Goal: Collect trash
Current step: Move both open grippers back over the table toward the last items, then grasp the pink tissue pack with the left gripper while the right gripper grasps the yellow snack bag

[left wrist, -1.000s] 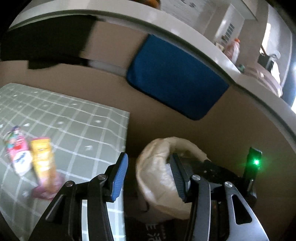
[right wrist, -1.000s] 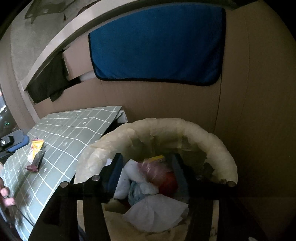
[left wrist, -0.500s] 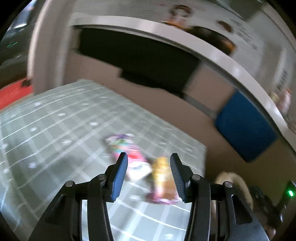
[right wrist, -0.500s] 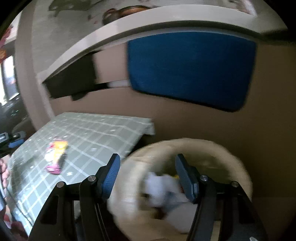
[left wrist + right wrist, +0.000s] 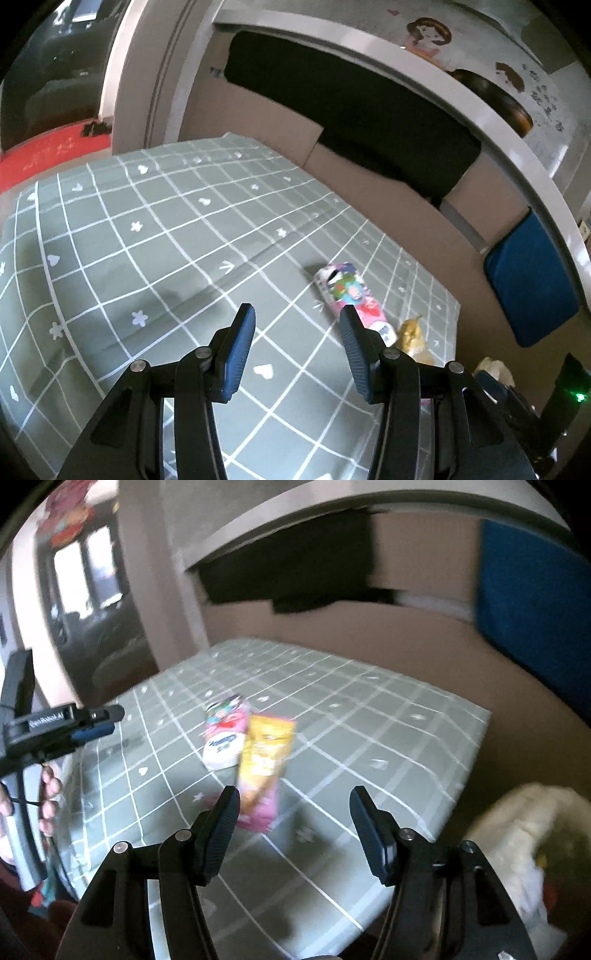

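A pink and white snack packet and a yellow wrapper lie side by side on the green checked tablecloth. In the right wrist view the pink packet and the yellow wrapper lie just ahead of my right gripper, which is open and empty above the table. My left gripper is open and empty, just left of the pink packet; it also shows at the left of the right wrist view. The bin with its white bag stands beside the table's right end.
A brown cardboard wall runs behind the table, with a blue cloth and a black cloth hanging on it. The table's right edge drops off next to the bin. A red mat lies on the floor at far left.
Both grippers have swung left, away from the bin and over the table. The right gripper, which was over the trash in the bin, now faces the two packets. Both stay open.
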The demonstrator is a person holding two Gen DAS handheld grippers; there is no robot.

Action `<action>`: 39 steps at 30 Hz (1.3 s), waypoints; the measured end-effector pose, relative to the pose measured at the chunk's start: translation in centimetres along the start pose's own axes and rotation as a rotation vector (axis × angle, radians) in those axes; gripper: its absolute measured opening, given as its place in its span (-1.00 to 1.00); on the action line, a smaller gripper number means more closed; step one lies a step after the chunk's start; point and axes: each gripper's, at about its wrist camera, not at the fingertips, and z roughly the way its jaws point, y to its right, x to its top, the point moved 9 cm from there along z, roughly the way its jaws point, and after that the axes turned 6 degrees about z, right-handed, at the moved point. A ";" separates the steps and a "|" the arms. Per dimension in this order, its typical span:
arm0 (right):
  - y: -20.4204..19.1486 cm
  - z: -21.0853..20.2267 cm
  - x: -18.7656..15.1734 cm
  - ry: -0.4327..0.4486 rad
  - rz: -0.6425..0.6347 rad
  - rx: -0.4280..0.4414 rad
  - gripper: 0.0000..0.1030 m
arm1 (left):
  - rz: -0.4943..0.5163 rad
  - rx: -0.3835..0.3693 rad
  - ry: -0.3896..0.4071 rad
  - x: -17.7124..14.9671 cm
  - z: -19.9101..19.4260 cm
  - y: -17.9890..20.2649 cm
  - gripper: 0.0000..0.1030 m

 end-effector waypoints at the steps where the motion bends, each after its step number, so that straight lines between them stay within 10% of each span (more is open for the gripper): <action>1: -0.5 0.7 0.0 -0.011 -0.012 -0.002 0.15 | -0.007 0.000 -0.008 -0.1 0.3 -0.4 -0.05; 17: 4.9 4.8 1.0 -0.056 0.076 -0.081 0.15 | 0.144 -0.072 -0.149 -1.7 5.6 6.0 -0.04; 28: 10.5 0.6 3.0 0.110 0.245 -0.057 0.15 | 0.425 0.116 -0.102 -2.9 9.0 13.0 -0.04; 39: 9.8 1.8 0.7 0.062 0.250 -0.022 0.15 | 0.336 0.180 -0.095 -1.7 9.1 7.5 -0.02</action>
